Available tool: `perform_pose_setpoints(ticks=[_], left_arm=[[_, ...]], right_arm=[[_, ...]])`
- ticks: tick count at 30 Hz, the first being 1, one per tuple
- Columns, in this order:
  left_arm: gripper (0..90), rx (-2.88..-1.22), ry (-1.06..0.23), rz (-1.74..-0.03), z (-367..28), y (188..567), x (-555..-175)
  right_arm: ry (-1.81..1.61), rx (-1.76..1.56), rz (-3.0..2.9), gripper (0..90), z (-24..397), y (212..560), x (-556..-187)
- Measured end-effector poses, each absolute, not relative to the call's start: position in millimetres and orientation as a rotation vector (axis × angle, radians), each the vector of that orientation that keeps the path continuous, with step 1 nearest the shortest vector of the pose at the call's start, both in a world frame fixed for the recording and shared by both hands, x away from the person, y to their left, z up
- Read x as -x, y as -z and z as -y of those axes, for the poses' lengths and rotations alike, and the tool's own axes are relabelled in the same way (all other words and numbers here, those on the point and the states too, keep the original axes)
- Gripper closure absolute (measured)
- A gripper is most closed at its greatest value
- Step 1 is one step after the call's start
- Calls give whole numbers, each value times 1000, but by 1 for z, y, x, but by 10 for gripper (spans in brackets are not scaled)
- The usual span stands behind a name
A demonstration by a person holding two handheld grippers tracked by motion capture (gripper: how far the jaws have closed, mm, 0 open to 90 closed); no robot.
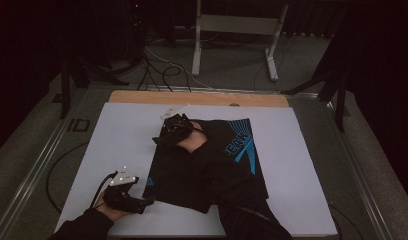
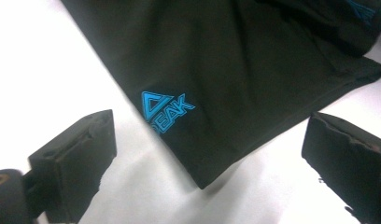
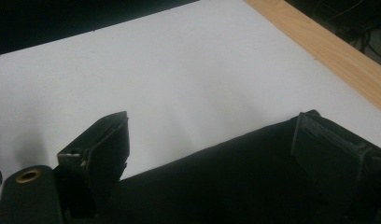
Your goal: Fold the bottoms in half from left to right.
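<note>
A black garment with blue print lies flat on the white board. My left gripper is near the board's front left, open, facing the garment's near-left corner. In the left gripper view that corner, with a blue PEAK logo, lies between the spread jaws of the left gripper. My right gripper is at the garment's far-left corner, the sleeved arm reaching over the cloth. In the right gripper view the right gripper is open, with the garment's edge low between its jaws.
The board rests on a table with a wooden strip along its far edge, seen again as the wooden strip. Beyond it, on the floor, are a white metal stand and loose cables. Bare board stretches left of the garment.
</note>
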State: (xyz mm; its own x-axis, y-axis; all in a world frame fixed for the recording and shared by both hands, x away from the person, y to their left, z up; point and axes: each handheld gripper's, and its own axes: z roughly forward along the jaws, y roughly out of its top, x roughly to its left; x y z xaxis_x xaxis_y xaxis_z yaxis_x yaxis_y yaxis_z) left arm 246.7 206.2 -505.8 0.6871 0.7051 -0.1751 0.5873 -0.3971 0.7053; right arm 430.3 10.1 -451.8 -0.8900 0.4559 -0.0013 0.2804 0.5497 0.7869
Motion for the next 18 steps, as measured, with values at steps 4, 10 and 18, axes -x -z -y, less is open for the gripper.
perform_pose_setpoints(ticks=[4, 10, 18], left_arm=[[122, -2175, -180, -982, -201, 509, -247], [264, -2269, -252, -960, -197, 514, -246], [454, -2270, -312, -1004, -194, 513, -245]], right_arm=[[-1255, -619, -2586, 115, -14, 455, -431], [-1256, -615, -2596, 115, -18, 459, -431], [-1259, -619, -2598, 115, -20, 462, -431]])
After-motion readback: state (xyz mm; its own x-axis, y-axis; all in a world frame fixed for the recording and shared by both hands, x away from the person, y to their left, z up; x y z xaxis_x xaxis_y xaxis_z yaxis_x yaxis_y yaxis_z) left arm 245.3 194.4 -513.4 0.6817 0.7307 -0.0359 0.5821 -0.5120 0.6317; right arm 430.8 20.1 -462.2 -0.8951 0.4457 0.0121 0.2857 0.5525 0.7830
